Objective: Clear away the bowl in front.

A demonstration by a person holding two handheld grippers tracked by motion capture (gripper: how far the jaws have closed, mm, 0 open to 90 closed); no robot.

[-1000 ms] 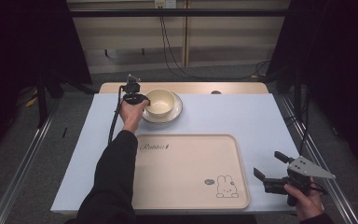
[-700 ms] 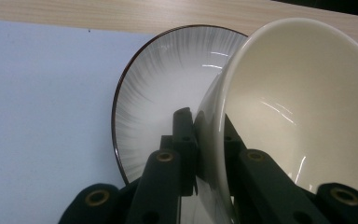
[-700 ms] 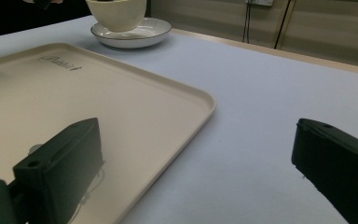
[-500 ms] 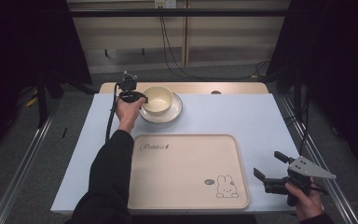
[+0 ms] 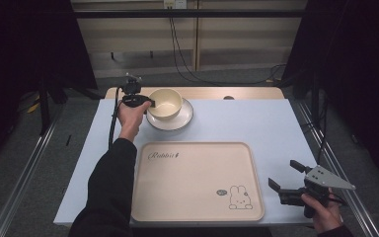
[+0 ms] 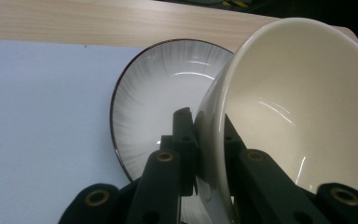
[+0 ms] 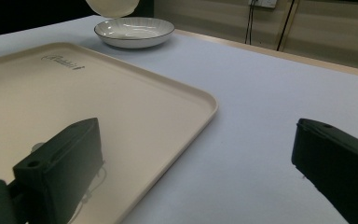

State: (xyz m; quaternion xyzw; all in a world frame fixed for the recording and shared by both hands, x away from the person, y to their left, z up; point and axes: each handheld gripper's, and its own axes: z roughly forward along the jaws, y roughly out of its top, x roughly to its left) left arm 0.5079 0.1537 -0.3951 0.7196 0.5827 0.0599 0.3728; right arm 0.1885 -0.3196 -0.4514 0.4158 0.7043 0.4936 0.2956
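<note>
Bowl [image 5: 165,103], plate [image 5: 181,118], tray [image 5: 197,180]: one each.

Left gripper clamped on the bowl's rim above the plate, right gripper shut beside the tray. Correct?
Not quite: the right gripper stands open, jaws wide apart, as the right gripper view shows. The left gripper does clamp the bowl rim above the plate.

On my table: one bowl [image 5: 165,103], one plate [image 5: 183,117], one tray [image 5: 197,180], and my two grippers [image 5: 145,102] [image 5: 286,178].
</note>
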